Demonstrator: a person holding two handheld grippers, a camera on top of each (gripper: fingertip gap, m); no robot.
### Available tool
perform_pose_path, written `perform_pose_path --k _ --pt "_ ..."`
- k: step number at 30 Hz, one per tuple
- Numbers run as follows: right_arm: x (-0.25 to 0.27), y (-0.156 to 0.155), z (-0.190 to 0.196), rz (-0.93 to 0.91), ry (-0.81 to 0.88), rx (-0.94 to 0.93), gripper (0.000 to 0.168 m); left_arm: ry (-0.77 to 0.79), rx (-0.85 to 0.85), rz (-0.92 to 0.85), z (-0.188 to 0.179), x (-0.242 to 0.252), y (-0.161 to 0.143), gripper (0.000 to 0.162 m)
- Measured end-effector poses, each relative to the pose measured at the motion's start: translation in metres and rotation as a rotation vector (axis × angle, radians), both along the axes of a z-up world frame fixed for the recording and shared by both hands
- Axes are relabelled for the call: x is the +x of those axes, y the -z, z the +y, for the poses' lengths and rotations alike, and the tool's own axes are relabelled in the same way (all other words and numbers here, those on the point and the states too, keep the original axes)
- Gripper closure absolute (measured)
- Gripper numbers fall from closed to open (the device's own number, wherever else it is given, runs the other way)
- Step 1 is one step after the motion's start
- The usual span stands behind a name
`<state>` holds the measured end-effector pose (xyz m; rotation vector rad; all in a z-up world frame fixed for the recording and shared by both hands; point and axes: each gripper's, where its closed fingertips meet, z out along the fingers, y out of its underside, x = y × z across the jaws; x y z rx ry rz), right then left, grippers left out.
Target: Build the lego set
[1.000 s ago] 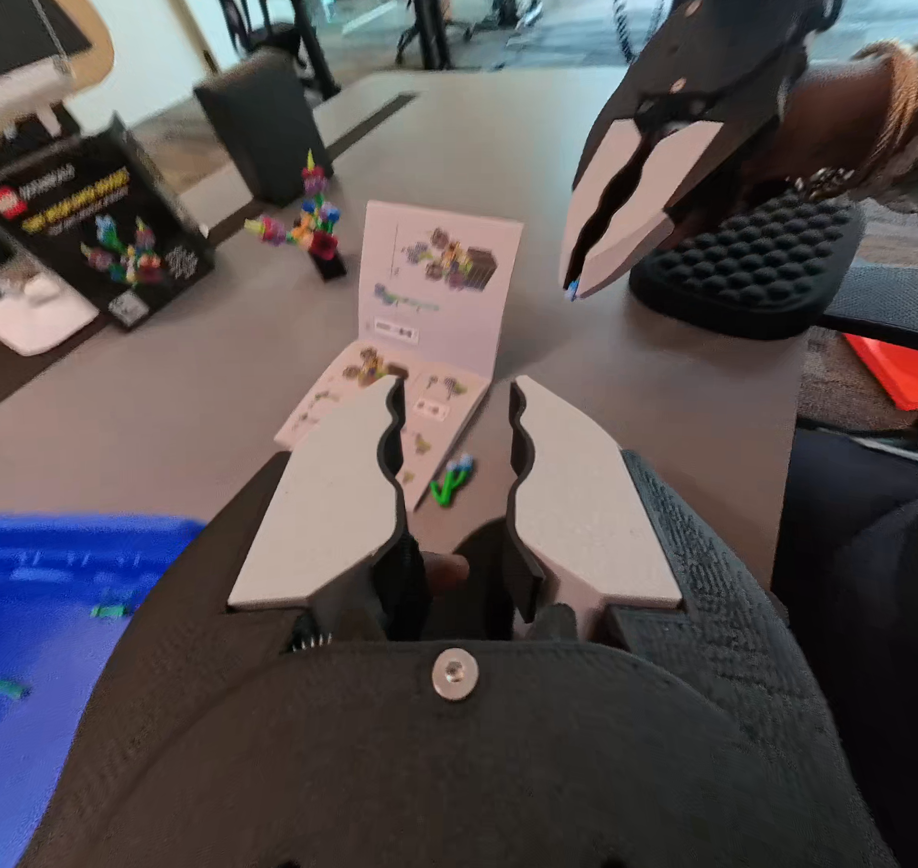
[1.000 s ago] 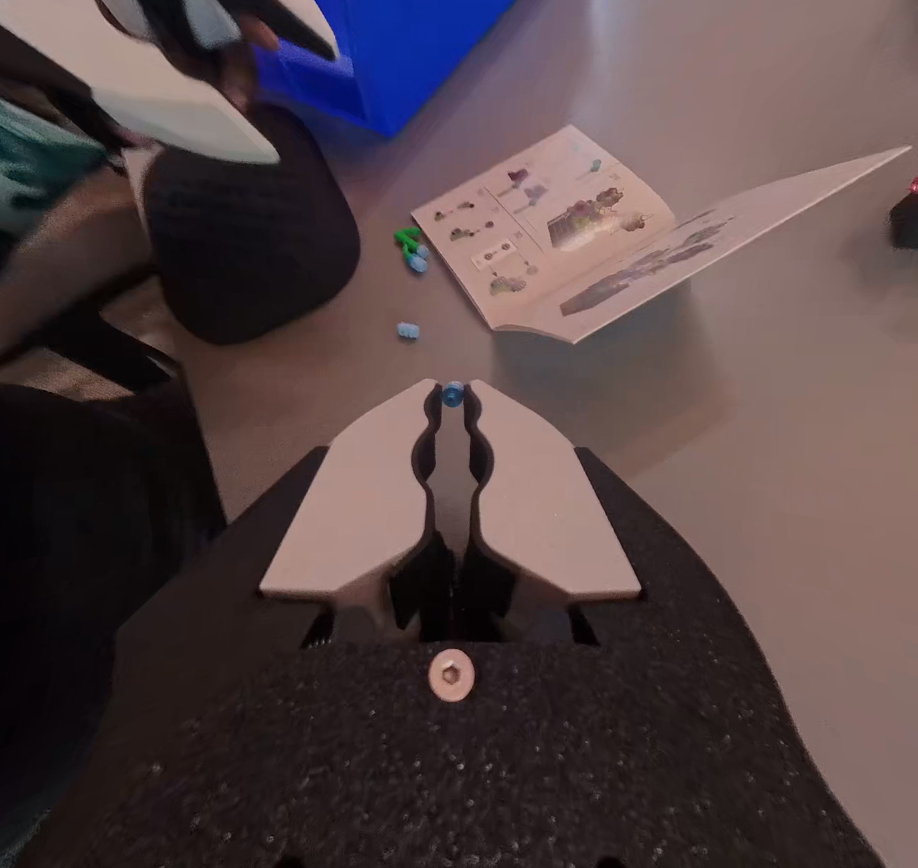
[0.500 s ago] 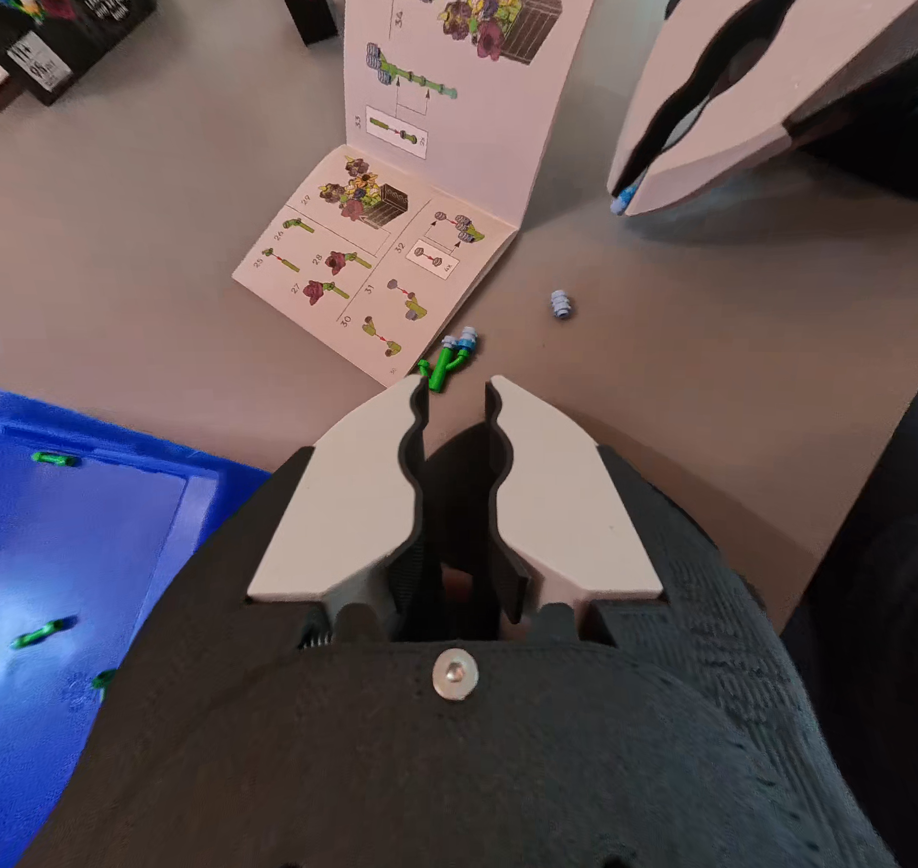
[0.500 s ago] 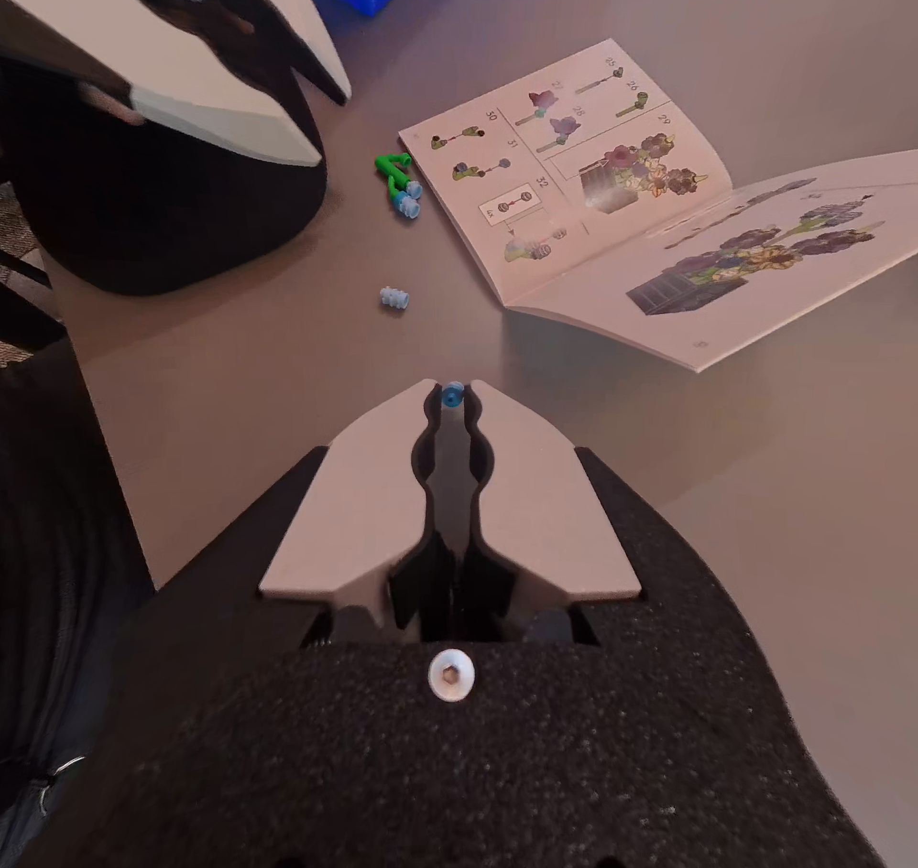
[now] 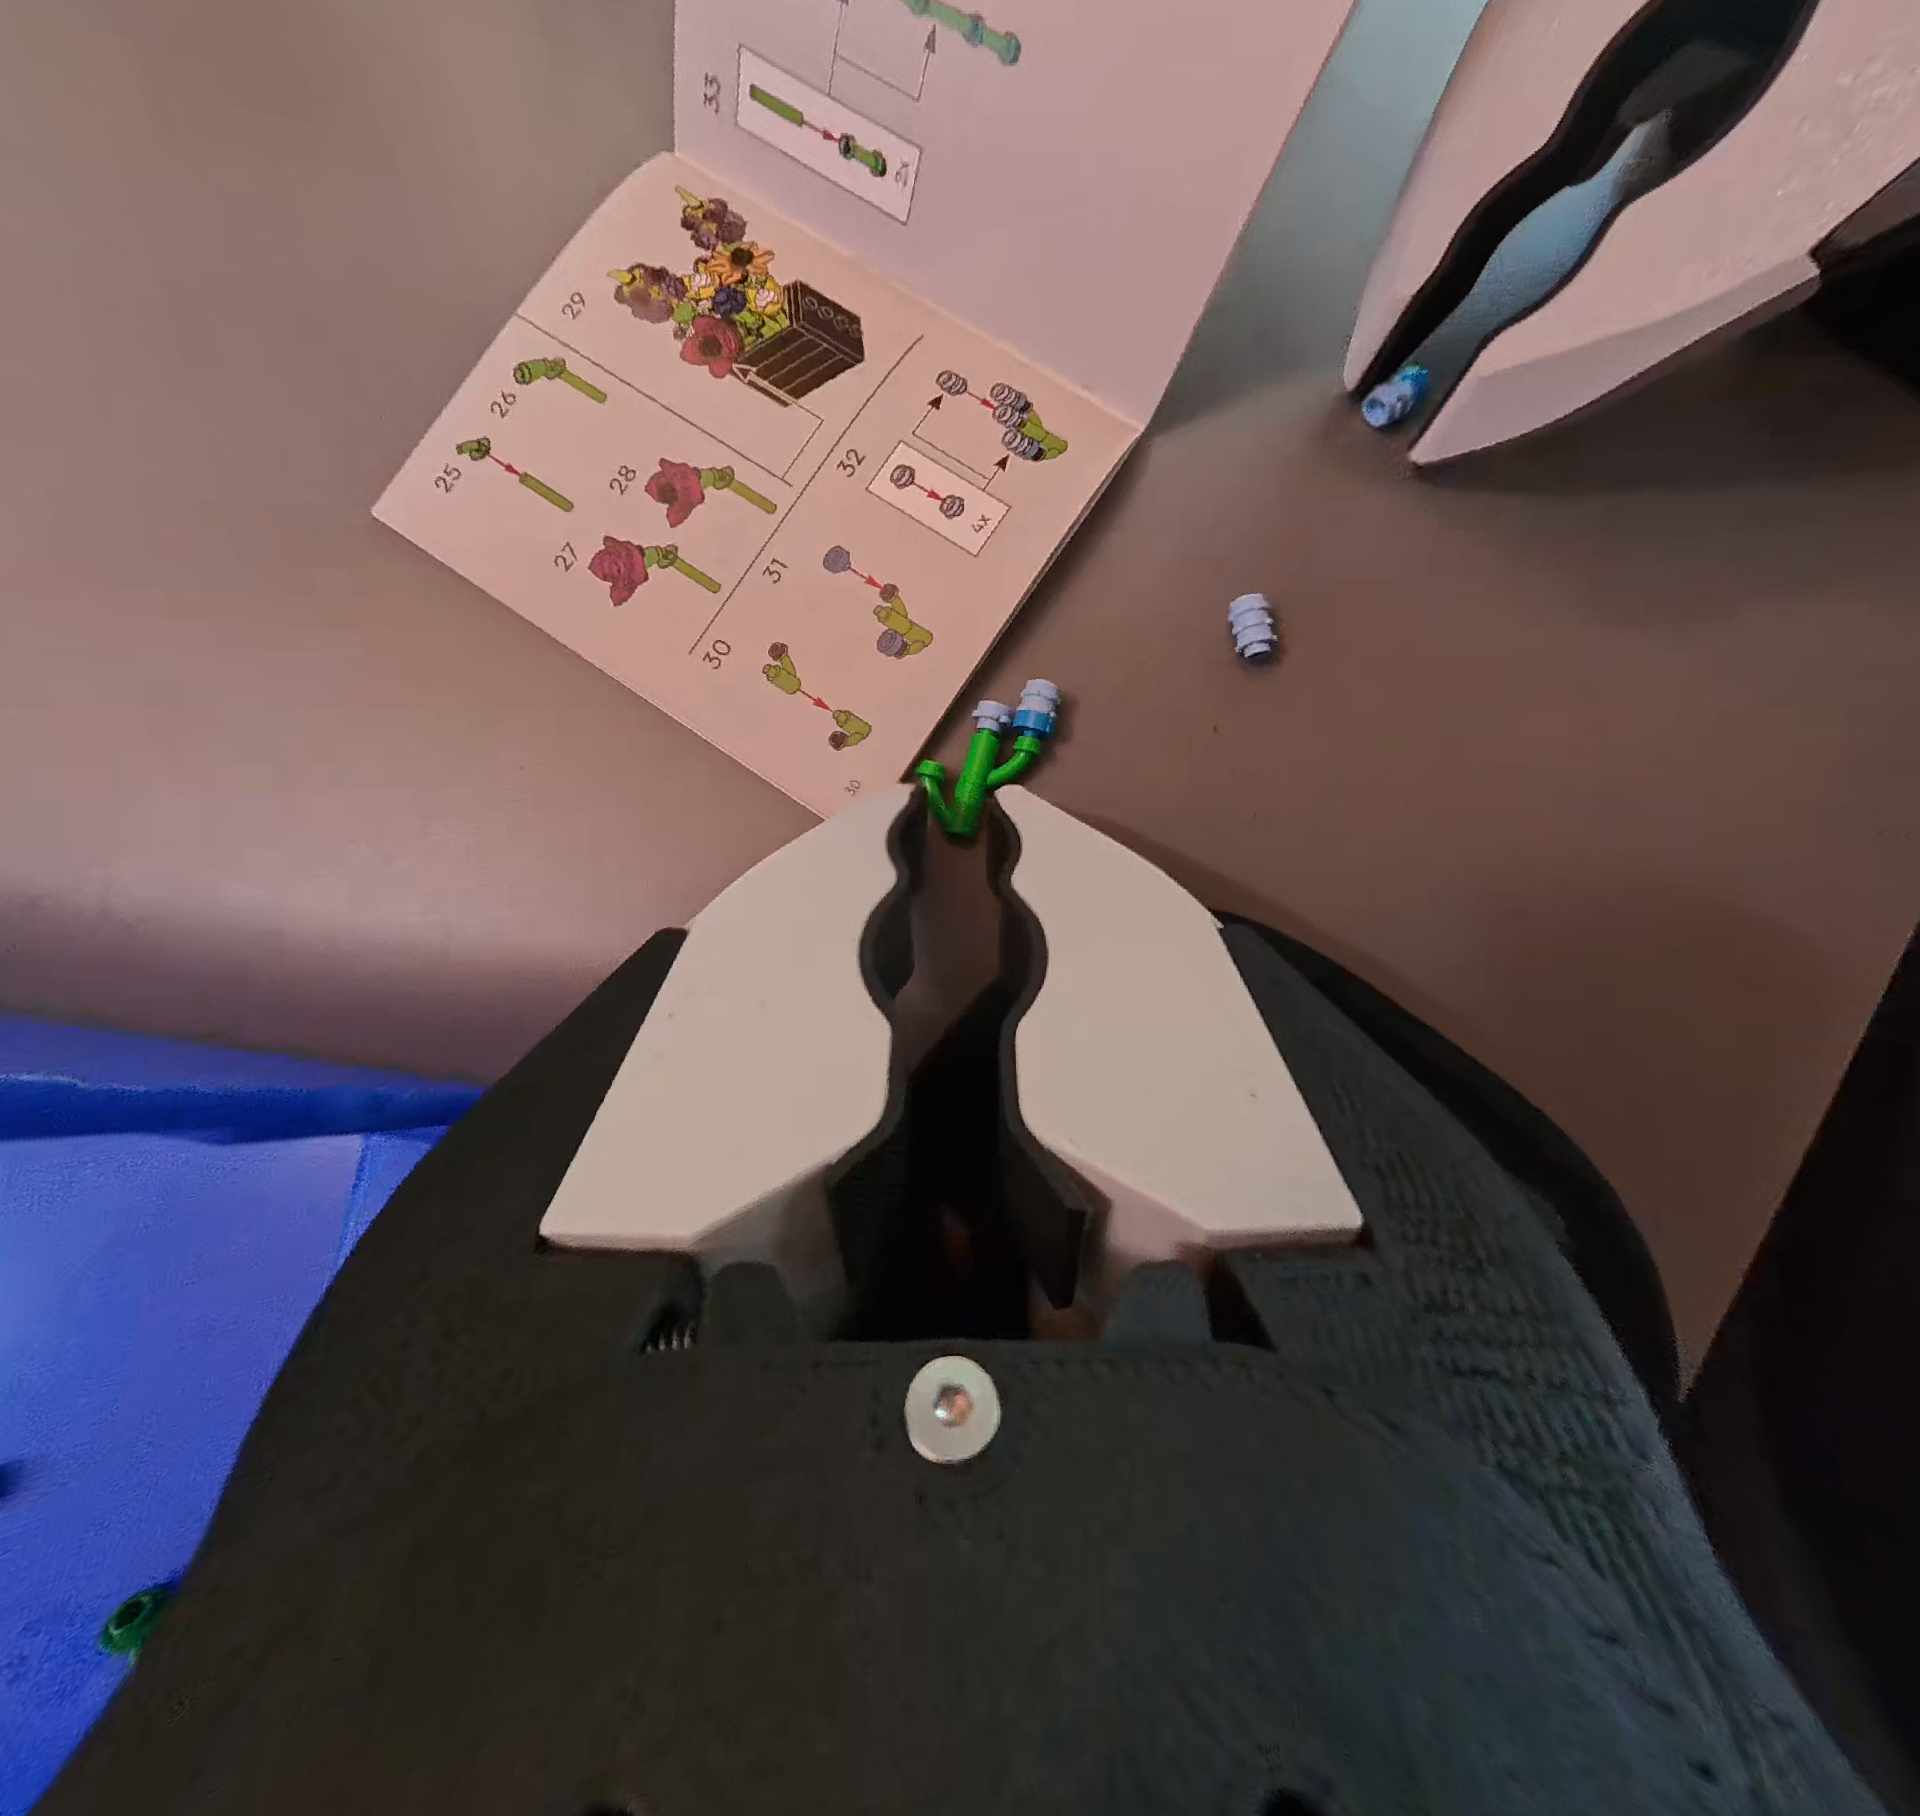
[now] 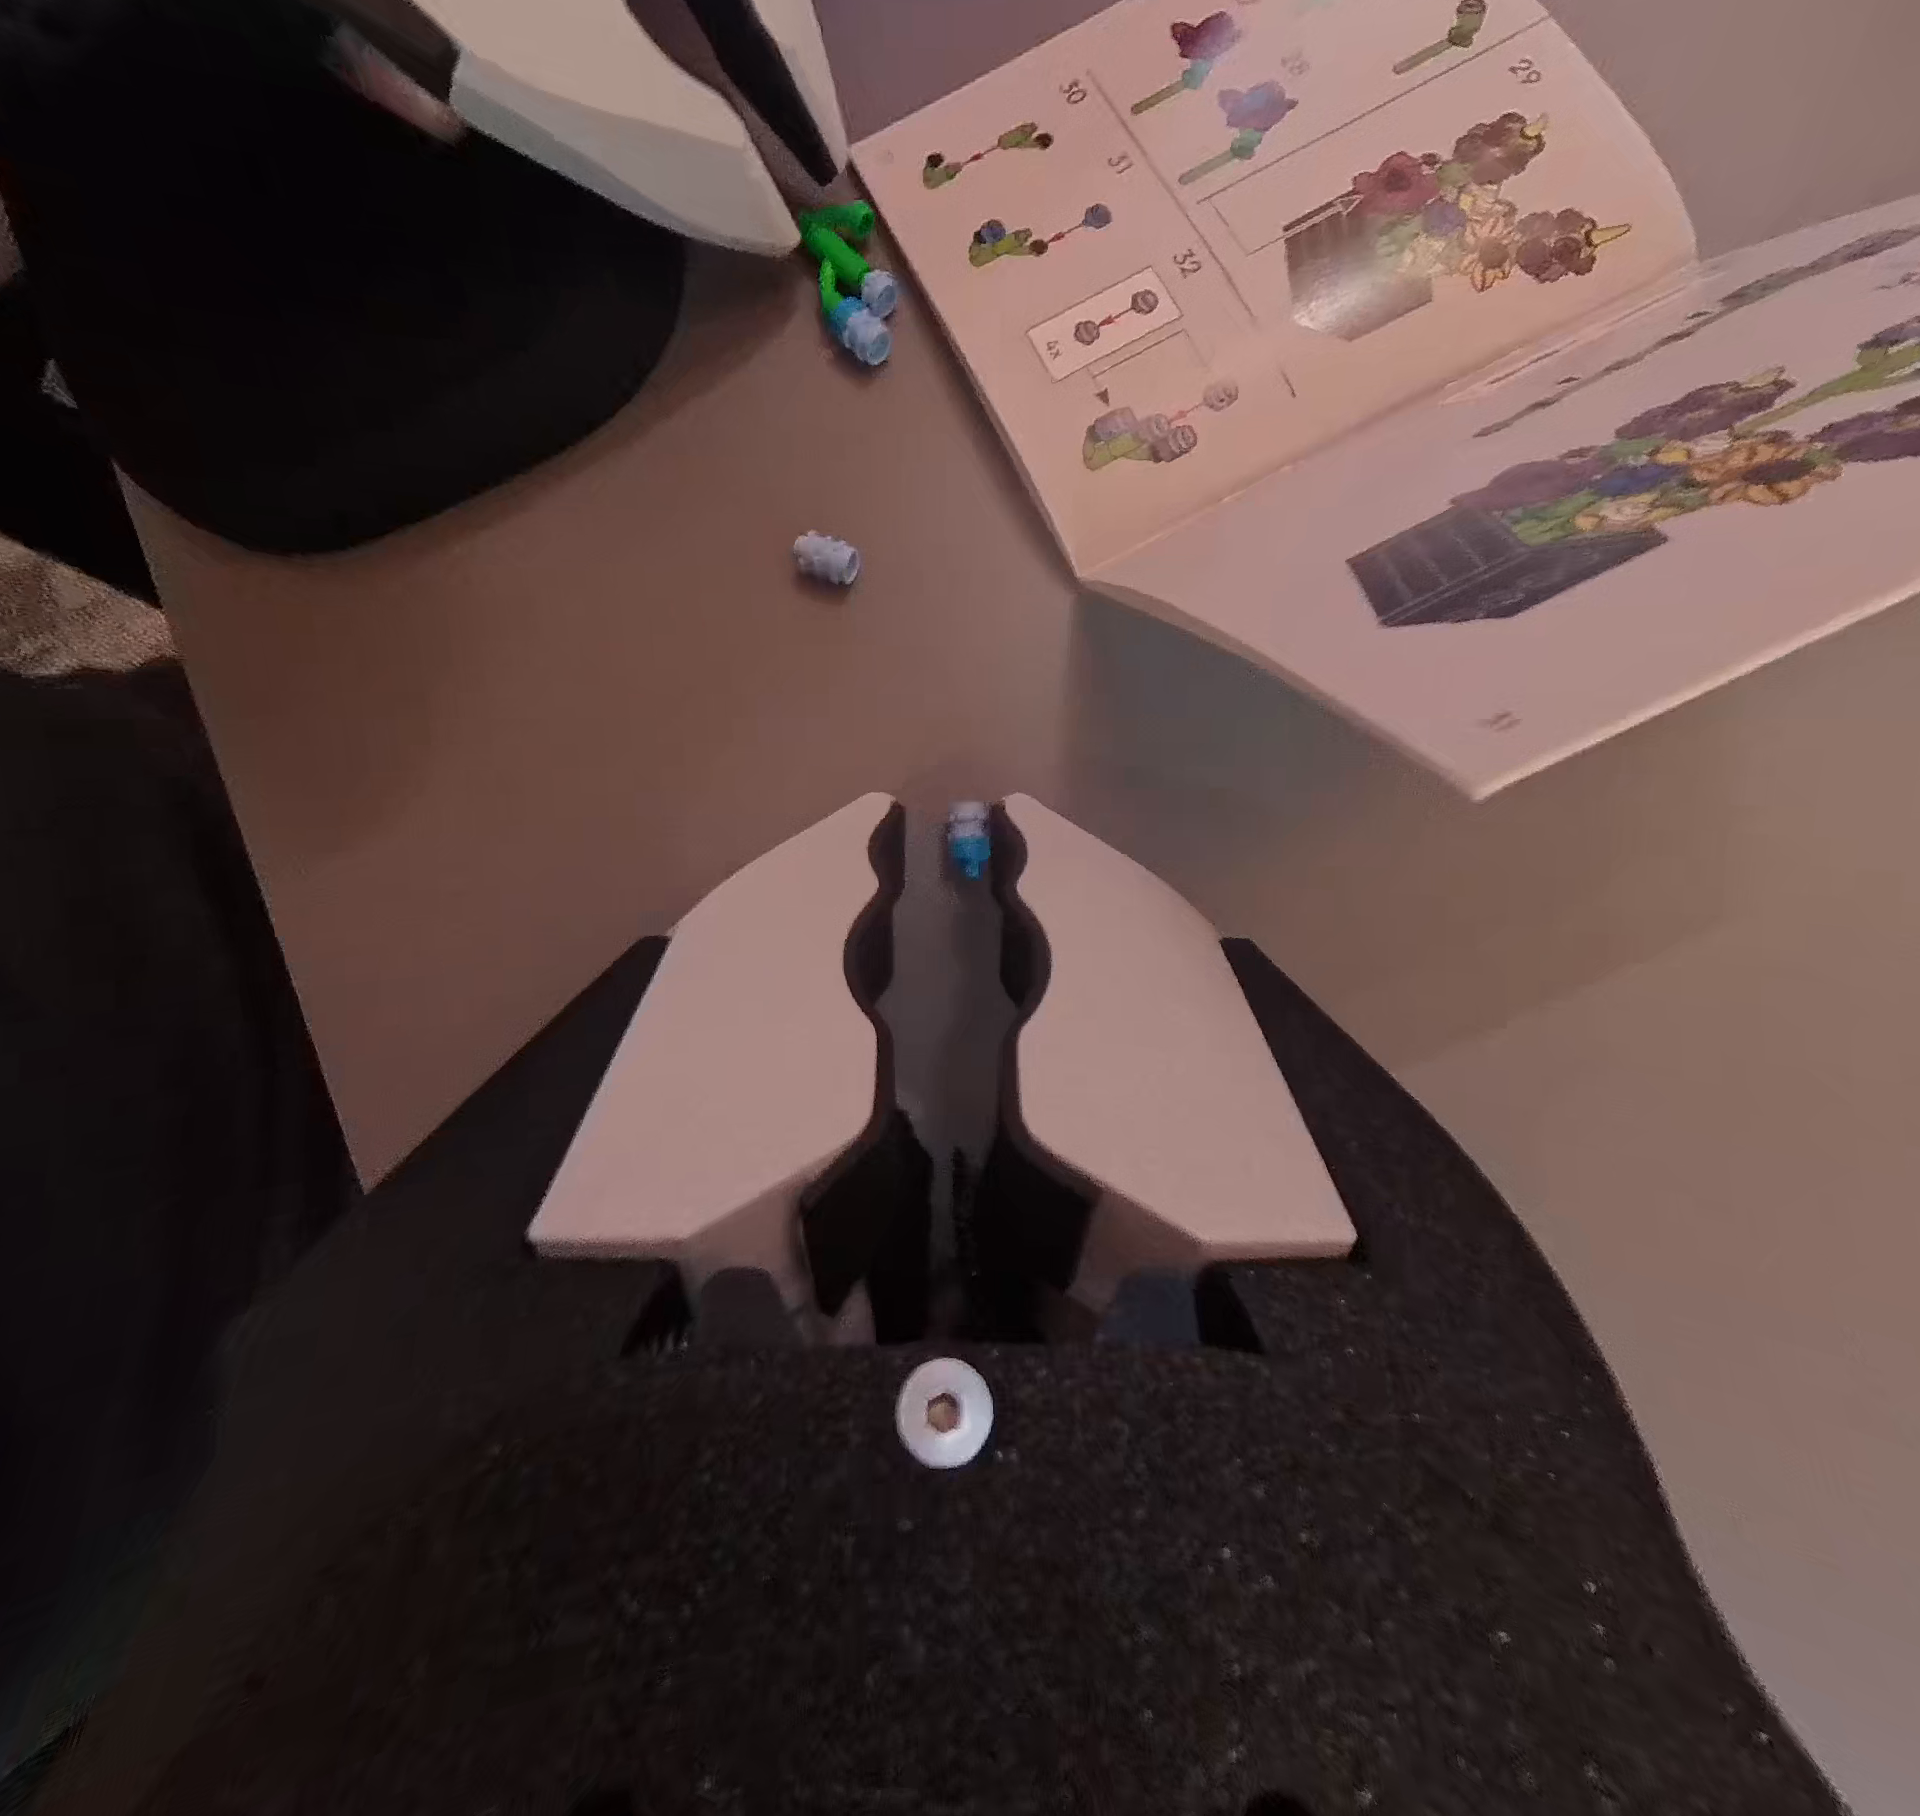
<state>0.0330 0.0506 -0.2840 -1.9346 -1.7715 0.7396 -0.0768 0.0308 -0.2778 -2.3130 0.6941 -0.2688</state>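
Green stem [image 5: 971,779] at booklet [image 5: 727,478] edge, left tool [image 5: 954,816] around base.

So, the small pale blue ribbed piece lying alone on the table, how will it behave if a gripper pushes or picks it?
The pale blue ribbed piece lies on its side and looks cylindrical, so a push would probably roll it across the table. It looks like small, hard plastic: likely stiff and light. Its rounded ribs may let it slip or pop out of a pinch.

On the tabletop [image 5: 1558,831], the open instruction booklet [image 5: 790,478] lies far left. The stem piece [image 5: 982,764] sits just beside its near corner (possibly touching), the loose stud piece [image 5: 1254,628] right of it; the bin [image 5: 156,1247] near left.
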Motion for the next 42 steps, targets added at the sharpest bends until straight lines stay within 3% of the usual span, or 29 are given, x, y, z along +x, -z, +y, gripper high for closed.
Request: perform_pose_path --k 3,9,13,16,20,29,31,34,37,42 --pt "0.011 -0.002 -0.003 -0.03 -0.016 0.076 0.141 0.04 0.044 0.059 -0.003 0.003 0.002 0.156" --pt "0.03 -0.025 -0.013 0.045 0.044 0.11 0.143 0.146 0.069 0.108 -0.012 0.014 0.003 0.157" --pt "0.008 -0.032 -0.035 0.137 -0.002 0.118 0.147 0.29 0.075 0.12 -0.03 0.033 0.002 0.154" --pt "-0.02 -0.032 -0.046 0.182 -0.059 0.086 0.147 0.258 0.086 0.101 -0.03 0.033 0.0 0.144" --pt "-0.043 -0.023 -0.052 0.158 -0.129 0.021 0.144 0.266 0.069 0.081 -0.031 0.033 0.001 0.144" --pt "-0.066 -0.004 -0.05 0.135 -0.125 0.087 0.141 0.261 0.032 0.006 -0.031 0.034 0.001 0.147" --pt "-0.069 -0.001 -0.051 0.122 -0.147 0.106 0.151 0.261 0.021 -0.038 -0.031 0.035 -0.001 0.148" --pt "-0.07 -0.003 -0.052 0.14 -0.204 0.135 0.152 0.262 0.024 -0.104 -0.031 0.035 -0.007 0.147" --pt "-0.065 -0.023 -0.051 0.238 -0.328 0.309 0.153 0.262 0.056 -0.184 -0.031 0.035 -0.019 0.146" --pt "-0.048 -0.07 -0.056 0.373 -0.652 0.87 0.153 0.298 0.14 -0.332 -0.035 0.044 -0.047 0.147"
